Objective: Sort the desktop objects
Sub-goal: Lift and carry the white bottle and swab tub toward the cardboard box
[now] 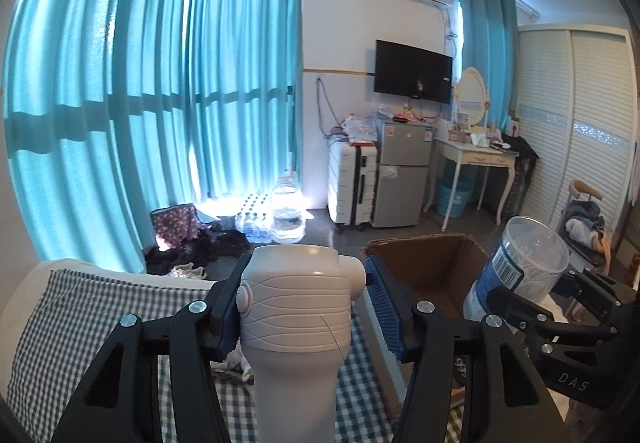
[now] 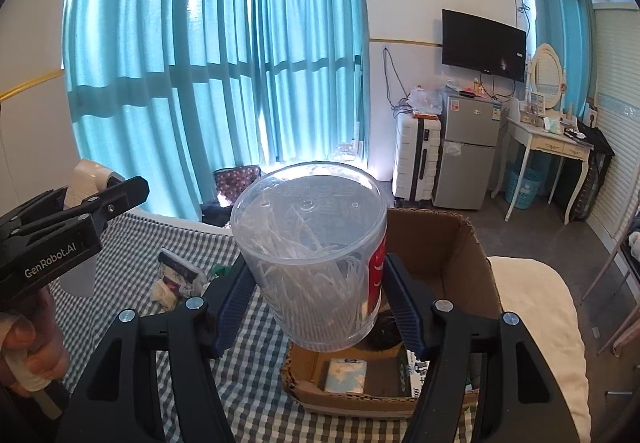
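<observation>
My left gripper (image 1: 306, 283) is shut on a white ribbed handheld device (image 1: 296, 307): one pad lies on its left side, the other against its side nozzle. It is held upright over the checked cloth (image 1: 80, 307). My right gripper (image 2: 316, 271) is shut on a clear plastic tub of white sticks (image 2: 316, 251) with a red label. That tub hangs over the near left corner of an open cardboard box (image 2: 476, 243). The tub (image 1: 520, 263) and right gripper (image 1: 560, 291) also show at the right of the left wrist view, beside the box (image 1: 432, 255).
In the box lie a tissue pack (image 2: 346, 375), a dark round item (image 2: 384, 331) and a printed carton (image 2: 414, 379). Crumpled packets (image 2: 176, 275) rest on the cloth. A hand (image 2: 32, 343) holds the left gripper (image 2: 80, 211). Suitcase (image 2: 416, 159), fridge (image 2: 468, 151) and dressing table (image 2: 552, 147) stand far back.
</observation>
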`<state>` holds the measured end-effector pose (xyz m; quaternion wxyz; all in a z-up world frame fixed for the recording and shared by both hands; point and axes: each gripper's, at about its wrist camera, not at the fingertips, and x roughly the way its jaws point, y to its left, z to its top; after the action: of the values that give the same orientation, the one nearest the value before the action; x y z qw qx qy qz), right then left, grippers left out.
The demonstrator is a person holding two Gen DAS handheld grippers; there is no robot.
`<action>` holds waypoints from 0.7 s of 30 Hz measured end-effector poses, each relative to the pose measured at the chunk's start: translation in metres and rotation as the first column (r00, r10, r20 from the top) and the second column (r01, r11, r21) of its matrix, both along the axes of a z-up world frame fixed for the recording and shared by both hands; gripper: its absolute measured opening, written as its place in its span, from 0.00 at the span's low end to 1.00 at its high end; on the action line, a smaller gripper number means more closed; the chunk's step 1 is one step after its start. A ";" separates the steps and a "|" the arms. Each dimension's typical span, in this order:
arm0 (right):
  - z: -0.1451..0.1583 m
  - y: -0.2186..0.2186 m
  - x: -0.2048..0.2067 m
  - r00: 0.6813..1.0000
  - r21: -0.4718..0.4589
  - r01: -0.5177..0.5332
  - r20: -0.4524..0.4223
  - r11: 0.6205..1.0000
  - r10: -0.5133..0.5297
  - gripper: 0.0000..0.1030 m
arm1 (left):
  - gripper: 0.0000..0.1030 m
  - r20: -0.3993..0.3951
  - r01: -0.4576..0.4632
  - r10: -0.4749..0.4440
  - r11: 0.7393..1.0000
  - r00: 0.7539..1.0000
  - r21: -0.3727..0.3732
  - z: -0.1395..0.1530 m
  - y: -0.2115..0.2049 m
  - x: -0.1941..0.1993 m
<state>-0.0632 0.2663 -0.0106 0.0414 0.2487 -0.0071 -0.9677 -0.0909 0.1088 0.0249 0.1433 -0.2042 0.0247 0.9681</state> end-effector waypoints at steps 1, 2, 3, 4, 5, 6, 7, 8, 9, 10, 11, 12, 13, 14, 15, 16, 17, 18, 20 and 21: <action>0.000 0.003 0.000 1.000 0.002 0.005 0.001 1.000 -0.005 0.62 | 0.56 -0.001 0.010 -0.010 1.000 1.000 -0.001 0.000 0.005 -0.001; -0.001 0.005 0.000 1.000 0.004 0.008 0.001 1.000 -0.008 0.62 | 0.56 0.001 0.019 -0.019 1.000 1.000 0.001 0.000 0.010 -0.003; -0.001 0.008 0.001 1.000 0.005 0.013 0.001 1.000 -0.013 0.62 | 0.56 0.004 0.028 -0.028 1.000 1.000 0.003 0.000 0.014 -0.005; -0.002 0.012 0.001 1.000 0.007 0.021 0.002 1.000 -0.021 0.62 | 0.56 0.006 0.039 -0.039 0.999 0.999 0.006 -0.001 0.020 -0.007; -0.003 0.015 0.001 1.000 0.008 0.027 0.004 1.000 -0.027 0.62 | 0.56 0.008 0.048 -0.048 0.999 0.999 0.007 -0.002 0.025 -0.009; -0.003 0.019 0.000 0.999 0.009 0.036 0.005 0.999 -0.036 0.62 | 0.56 0.011 0.057 -0.057 0.998 0.998 0.007 -0.003 0.029 -0.011; -0.004 0.023 0.000 0.999 0.010 0.044 0.005 0.999 -0.044 0.62 | 0.56 0.016 0.067 -0.067 0.998 0.998 0.007 -0.004 0.034 -0.014; -0.005 0.026 -0.001 0.999 0.011 0.052 0.006 0.999 -0.052 0.62 | 0.56 0.019 0.076 -0.076 0.997 0.997 0.007 -0.005 0.038 -0.015; -0.005 0.032 -0.002 0.998 0.010 0.063 0.009 0.998 -0.063 0.62 | 0.56 0.023 0.085 -0.085 0.996 0.996 0.005 -0.007 0.043 -0.017; -0.006 0.037 -0.003 0.997 0.008 0.071 0.011 0.997 -0.071 0.62 | 0.56 0.027 0.095 -0.095 0.995 0.995 0.002 -0.008 0.048 -0.020; -0.007 0.042 -0.004 0.997 0.006 0.079 0.012 0.997 -0.080 0.62 | 0.56 0.032 0.106 -0.106 0.994 0.994 0.000 -0.010 0.054 -0.023; -0.009 0.047 -0.005 0.996 0.005 0.089 0.015 0.996 -0.089 0.62 | 0.56 0.039 0.117 -0.117 0.993 0.992 0.000 -0.011 0.059 -0.026; -0.010 0.052 -0.006 0.995 0.004 0.095 0.017 0.995 -0.095 0.62 | 0.56 0.044 0.128 -0.128 0.992 0.991 0.001 -0.012 0.063 -0.029; -0.011 0.058 -0.008 0.995 0.001 0.102 0.020 0.995 -0.102 0.62 | 0.56 0.048 0.138 -0.138 0.990 0.989 0.002 -0.013 0.067 -0.032; -0.013 0.063 -0.009 0.994 -0.002 0.107 0.024 0.994 -0.107 0.62 | 0.56 0.053 0.151 -0.151 0.989 0.987 0.002 -0.014 0.073 -0.035; -0.015 0.067 -0.011 0.993 -0.005 0.111 0.026 0.994 -0.111 0.62 | 0.56 0.058 0.163 -0.163 0.987 0.985 -0.002 -0.016 0.079 -0.037; -0.018 0.072 -0.013 0.992 -0.011 0.121 0.027 0.993 -0.120 0.62 | 0.56 0.064 0.173 -0.173 0.985 0.983 -0.007 -0.019 0.084 -0.039; -0.021 0.076 -0.015 0.991 -0.017 0.129 0.031 0.992 -0.128 0.62 | 0.56 0.071 0.183 -0.182 0.983 0.981 -0.010 -0.021 0.089 -0.042; -0.028 0.084 -0.019 0.989 -0.026 0.143 0.045 0.989 -0.141 0.62 | 0.56 0.090 0.201 -0.199 0.979 0.976 -0.014 -0.027 0.100 -0.048; -0.032 0.088 -0.023 0.988 -0.031 0.148 0.058 0.989 -0.146 0.62 | 0.56 0.101 0.211 -0.209 0.977 0.973 -0.017 -0.031 0.105 -0.052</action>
<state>-0.0864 0.3539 -0.0430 -0.0258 0.2735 -0.0434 -0.9605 -0.1427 0.2133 -0.0058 0.2431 -0.2497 0.0526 0.9358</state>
